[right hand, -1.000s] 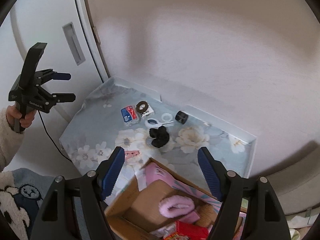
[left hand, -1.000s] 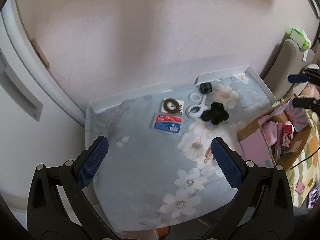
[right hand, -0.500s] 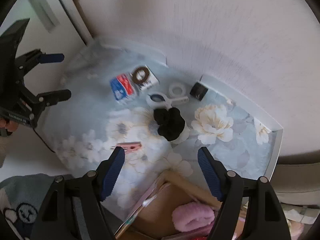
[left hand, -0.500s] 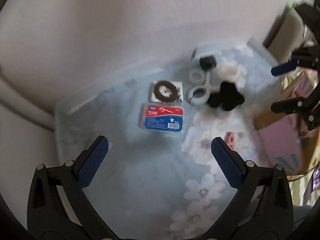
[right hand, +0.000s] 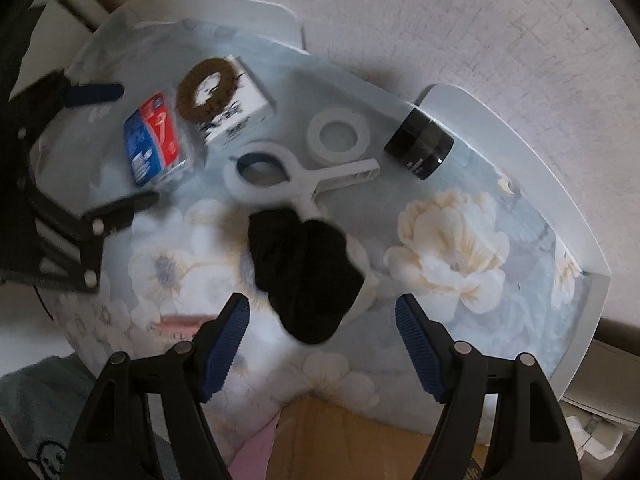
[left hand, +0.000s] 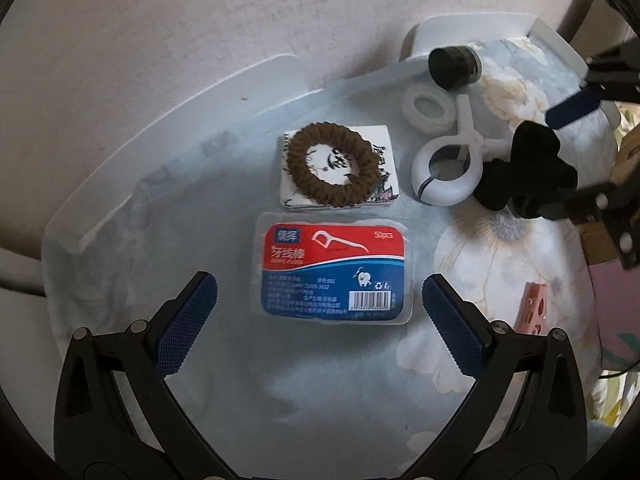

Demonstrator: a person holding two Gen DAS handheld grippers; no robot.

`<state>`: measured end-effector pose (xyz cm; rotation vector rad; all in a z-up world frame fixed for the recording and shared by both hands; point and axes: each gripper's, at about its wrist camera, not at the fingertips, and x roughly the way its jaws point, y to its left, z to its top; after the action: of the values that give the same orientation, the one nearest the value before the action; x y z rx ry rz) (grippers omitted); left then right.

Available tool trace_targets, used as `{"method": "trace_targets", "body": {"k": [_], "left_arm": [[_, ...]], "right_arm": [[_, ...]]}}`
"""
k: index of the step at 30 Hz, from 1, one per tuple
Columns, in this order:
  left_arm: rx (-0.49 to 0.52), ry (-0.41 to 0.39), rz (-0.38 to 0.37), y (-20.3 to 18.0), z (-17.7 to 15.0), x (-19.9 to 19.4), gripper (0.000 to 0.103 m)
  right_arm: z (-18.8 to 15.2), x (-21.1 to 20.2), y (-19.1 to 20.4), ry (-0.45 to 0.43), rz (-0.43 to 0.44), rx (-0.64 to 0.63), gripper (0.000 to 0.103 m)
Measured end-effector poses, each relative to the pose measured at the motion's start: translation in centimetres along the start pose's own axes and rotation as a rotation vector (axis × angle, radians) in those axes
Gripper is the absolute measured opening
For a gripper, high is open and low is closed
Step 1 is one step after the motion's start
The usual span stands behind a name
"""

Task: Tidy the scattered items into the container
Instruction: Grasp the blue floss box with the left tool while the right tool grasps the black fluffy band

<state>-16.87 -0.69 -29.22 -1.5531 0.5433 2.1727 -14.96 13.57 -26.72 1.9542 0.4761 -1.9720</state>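
Note:
On the flowered cloth lie a red-and-blue floss pick box, a brown hair tie on a white card, a white clip, a white ring, a black jar, a black scrunchie and a pink clip. My left gripper stands open, its fingers on either side of the floss box's near end. My right gripper is open just above the scrunchie's near end. Neither holds anything.
A cardboard box with a pink lining sits at the near edge under the right gripper. A raised white rim runs round the table top against the wall. Bare cloth lies near the left gripper.
Both grippers have come down close to the table. The left one now frames the floss box and the right one hangs over the black scrunchie. Jaw openings look the same.

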Motion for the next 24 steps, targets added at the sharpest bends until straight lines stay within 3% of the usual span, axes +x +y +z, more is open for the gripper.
{"method": "trace_targets", "body": {"k": [11,18,22,24], "left_arm": [[0.0,0.0,-0.012,0.0,0.4,0.8,0.102],[-0.01,-0.013,-0.035,0.0,0.5,0.6,0.091],[0.008,-0.023,-0.046,-0.5,0.4,0.2,0.079],[0.011,-0.024,-0.044,-0.8,0.5,0.2,0.079]], "right_arm": [[0.6,0.8,-1.0,0.013,0.052,0.003,0.072],[0.4,1.2,-1.3,0.016,0.047,-0.001,0.071],[0.0,1.4,-1.5,0.028,0.07,0.0,0.053],[-0.2,1.5,-1.3,0.037,0.076,-0.011,0.043]]}}
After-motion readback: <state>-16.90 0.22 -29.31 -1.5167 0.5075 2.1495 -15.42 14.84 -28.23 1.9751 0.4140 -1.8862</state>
